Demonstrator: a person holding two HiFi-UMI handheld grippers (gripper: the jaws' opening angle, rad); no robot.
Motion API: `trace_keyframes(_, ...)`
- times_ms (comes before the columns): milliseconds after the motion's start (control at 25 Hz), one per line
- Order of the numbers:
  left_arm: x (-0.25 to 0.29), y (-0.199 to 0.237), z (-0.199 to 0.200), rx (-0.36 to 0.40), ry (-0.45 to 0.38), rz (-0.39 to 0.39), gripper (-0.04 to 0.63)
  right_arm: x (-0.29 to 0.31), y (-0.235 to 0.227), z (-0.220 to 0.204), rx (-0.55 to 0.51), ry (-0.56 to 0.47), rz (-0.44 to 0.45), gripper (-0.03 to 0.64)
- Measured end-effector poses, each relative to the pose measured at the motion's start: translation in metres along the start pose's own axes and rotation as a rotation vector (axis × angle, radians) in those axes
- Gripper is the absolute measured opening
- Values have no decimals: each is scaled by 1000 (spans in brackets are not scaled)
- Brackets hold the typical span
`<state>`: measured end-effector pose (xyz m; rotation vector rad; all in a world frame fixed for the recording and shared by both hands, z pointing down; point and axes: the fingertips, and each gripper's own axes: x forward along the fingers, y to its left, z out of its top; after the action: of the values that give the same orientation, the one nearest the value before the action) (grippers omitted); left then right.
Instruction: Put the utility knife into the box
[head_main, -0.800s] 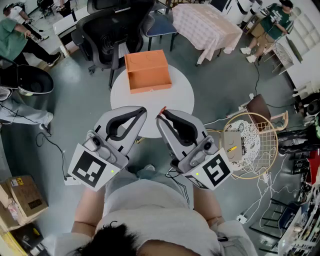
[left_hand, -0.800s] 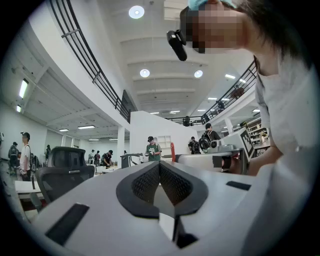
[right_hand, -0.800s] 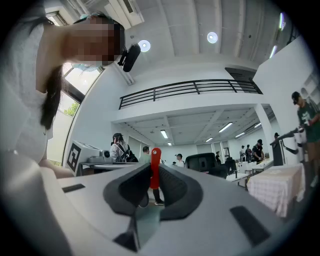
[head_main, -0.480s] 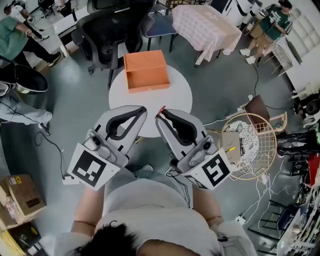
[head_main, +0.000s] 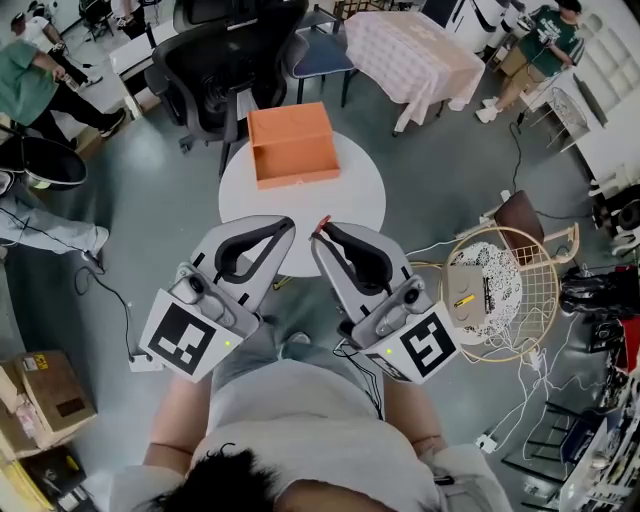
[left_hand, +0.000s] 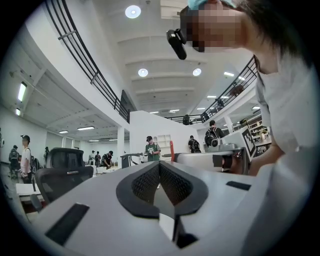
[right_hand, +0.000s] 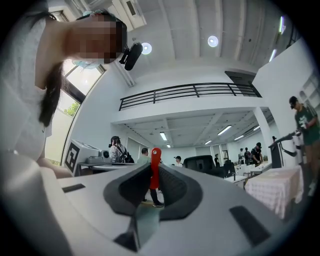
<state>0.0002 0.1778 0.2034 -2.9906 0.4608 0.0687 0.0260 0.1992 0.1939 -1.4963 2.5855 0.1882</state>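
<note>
Head view: the left gripper (head_main: 284, 223) is held over the near edge of the round white table (head_main: 355, 200). In the left gripper view its jaws are seen pressed together with nothing between. Just beside it, the right gripper (head_main: 319, 232) is clamped on the slim red utility knife (right_hand: 155, 170), whose end sticks out past the jaw tips. The open orange rectangular box (head_main: 293, 145) is set on the table's far side, apart from the knife.

Bare top of round white table (head_main: 300, 208) is free twd 12 o'clock up to orange open-topped rectangular box (head_main: 298, 180), w/ black office chair (head_main: 215, 65) beyond at 11.
</note>
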Motion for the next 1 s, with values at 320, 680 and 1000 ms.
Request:
trace_keyframes(320, 17, 23, -9, -22, -1, -35, 9, 13, -22, -9, 5, 20, -47, 52)
trace_keyframes(680, 39, 79, -20, -48, -6, -108, 9, 63, -54, -19, 15, 33, -117, 52)
trace_keyframes(1000, 47, 140, -28, -50, -6, -174, 9, 120, -71, -31, 12, 50, -178, 52)
